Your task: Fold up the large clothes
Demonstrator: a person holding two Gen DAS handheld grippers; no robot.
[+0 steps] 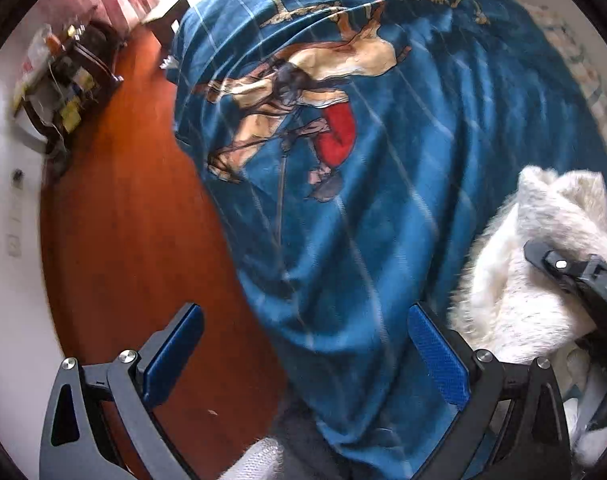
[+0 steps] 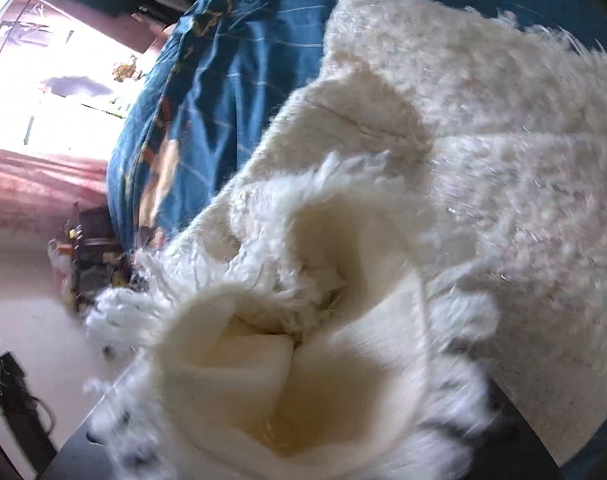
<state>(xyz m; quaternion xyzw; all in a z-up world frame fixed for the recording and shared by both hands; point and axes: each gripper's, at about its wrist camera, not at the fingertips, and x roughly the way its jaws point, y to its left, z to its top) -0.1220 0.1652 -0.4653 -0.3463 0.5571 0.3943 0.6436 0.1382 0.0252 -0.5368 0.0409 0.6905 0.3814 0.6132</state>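
A white fluffy garment lies on a bed covered by a blue printed bedspread. In the right wrist view a bunched fold of the garment fills the space between the fingers and hides them; the right gripper looks shut on it. In the left wrist view the garment shows at the right with the right gripper's black body pressed into it. My left gripper is open and empty, its blue pads wide apart, hanging over the bed's edge left of the garment.
A red-brown wooden floor runs left of the bed. A cluttered dark stand sits against the white wall. Pink curtains and a bright window are beyond the bed.
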